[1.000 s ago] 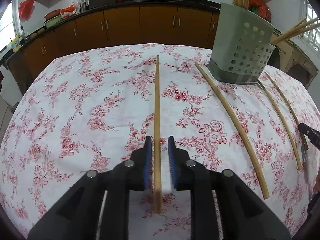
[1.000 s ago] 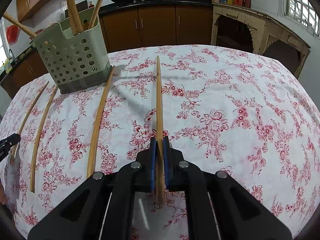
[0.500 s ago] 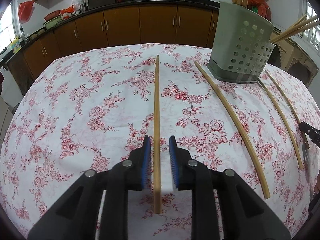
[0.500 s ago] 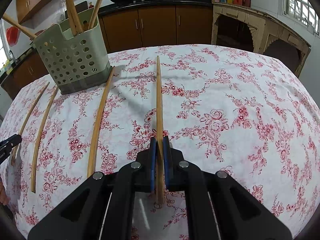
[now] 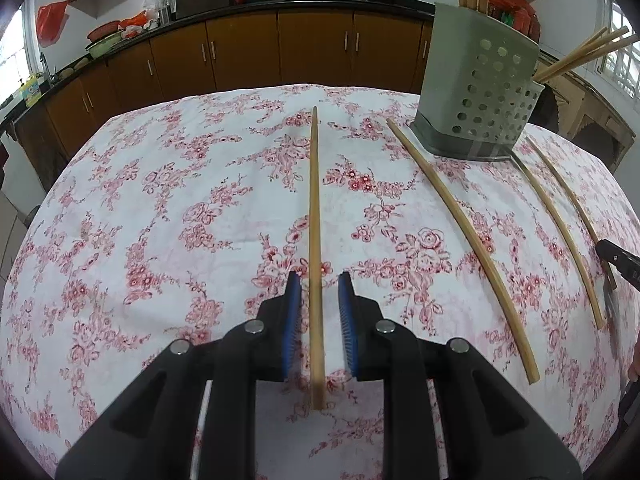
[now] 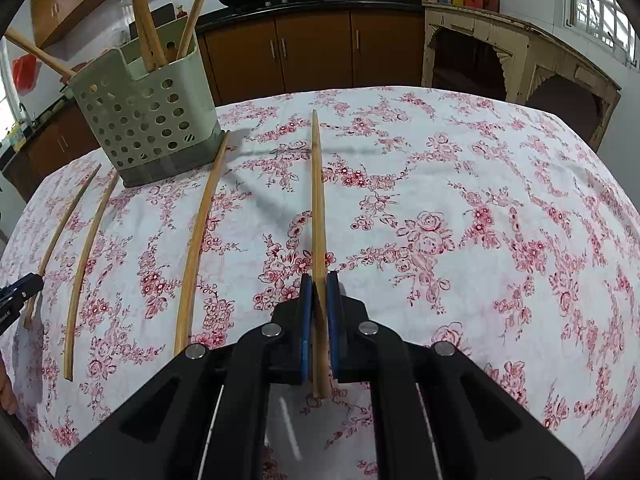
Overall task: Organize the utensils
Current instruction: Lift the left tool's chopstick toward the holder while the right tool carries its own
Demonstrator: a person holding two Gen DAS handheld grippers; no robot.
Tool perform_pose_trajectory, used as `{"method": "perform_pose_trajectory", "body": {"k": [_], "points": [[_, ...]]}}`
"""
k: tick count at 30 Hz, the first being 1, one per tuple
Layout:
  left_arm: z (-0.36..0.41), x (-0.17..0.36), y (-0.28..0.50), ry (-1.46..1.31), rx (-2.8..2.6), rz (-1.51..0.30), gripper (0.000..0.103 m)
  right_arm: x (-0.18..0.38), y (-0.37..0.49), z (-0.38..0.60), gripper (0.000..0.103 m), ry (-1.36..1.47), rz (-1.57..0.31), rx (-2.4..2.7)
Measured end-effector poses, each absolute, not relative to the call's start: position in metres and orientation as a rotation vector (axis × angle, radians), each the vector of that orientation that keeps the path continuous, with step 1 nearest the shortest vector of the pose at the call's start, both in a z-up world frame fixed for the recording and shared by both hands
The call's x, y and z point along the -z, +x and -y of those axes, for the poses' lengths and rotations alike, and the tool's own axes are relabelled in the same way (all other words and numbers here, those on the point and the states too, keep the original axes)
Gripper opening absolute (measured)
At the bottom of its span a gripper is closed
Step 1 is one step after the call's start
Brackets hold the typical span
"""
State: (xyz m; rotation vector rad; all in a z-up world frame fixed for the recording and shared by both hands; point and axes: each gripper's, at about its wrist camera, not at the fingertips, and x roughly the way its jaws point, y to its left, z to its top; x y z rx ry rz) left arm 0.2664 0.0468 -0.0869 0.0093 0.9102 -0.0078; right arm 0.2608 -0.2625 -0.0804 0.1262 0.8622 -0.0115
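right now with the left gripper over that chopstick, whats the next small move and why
Probably close the left gripper on the chopstick. It lies flat on the tablecloth between the blue pads with a gap on each side, so nothing grips it. The right gripper is shut on a second chopstick, and the holder stands beyond.

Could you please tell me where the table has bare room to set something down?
The tablecloth is bare left of the left chopstick, which lies between the left gripper's open jaws, and also right of the right chopstick, which the right gripper clamps. Between the grippers it is crowded: two loose chopsticks and the holder.
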Motion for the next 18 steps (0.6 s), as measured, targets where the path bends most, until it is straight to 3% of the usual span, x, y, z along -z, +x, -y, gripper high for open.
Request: {"method": "perform_pose_trajectory", "body": {"k": [3, 11, 18], "points": [[-0.046, 0.086, 0.263, 0.012, 0.013, -0.91, 0.008, 0.08, 0.258, 0.265, 0.008, 0.138, -0.862, 0.003], [-0.052, 0.076, 0.247, 0.023, 0.022, -0.898, 0.008, 0.059, 0.233, 0.273, 0.008, 0.134, -0.783, -0.002], [-0.055, 0.024, 0.225, 0.074, 0.026, -0.751, 0.008, 0.008, 0.211, 0.281, 0.008, 0.092, -0.619, 0.026]]}}
